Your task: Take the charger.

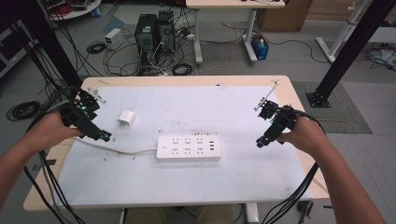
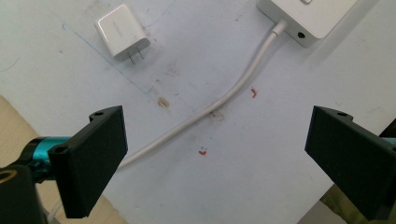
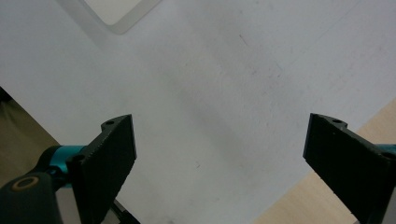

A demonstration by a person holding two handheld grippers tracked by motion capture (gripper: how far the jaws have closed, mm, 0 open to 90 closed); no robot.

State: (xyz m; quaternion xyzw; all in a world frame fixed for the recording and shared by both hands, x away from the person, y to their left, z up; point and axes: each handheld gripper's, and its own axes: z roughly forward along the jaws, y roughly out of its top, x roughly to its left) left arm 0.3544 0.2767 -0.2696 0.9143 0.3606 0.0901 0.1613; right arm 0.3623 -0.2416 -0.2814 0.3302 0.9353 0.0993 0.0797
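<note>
Tongs (image 1: 103, 136) on the left are hanging released over the left part of the desk (image 1: 187, 191), their jaws standing wide apart in the left gripper view with nothing between them. The left hand (image 1: 46, 133) is gripping them from the desk's left edge, forearm coming in from the lower left. Just beside them to the right, a white charger (image 1: 126, 117) is lying flat on the white sheet, prongs pointing away from its body. A white cable (image 1: 116, 149) is running along the sheet under the left tongs to the white power strip (image 1: 188, 148), which is lying at the middle of the desk, well apart from both tongs. At the right, the right tongs (image 1: 260, 141) are also hanging released above bare sheet, held by the right hand (image 1: 303, 135), which is tilting them down and inward.
</note>
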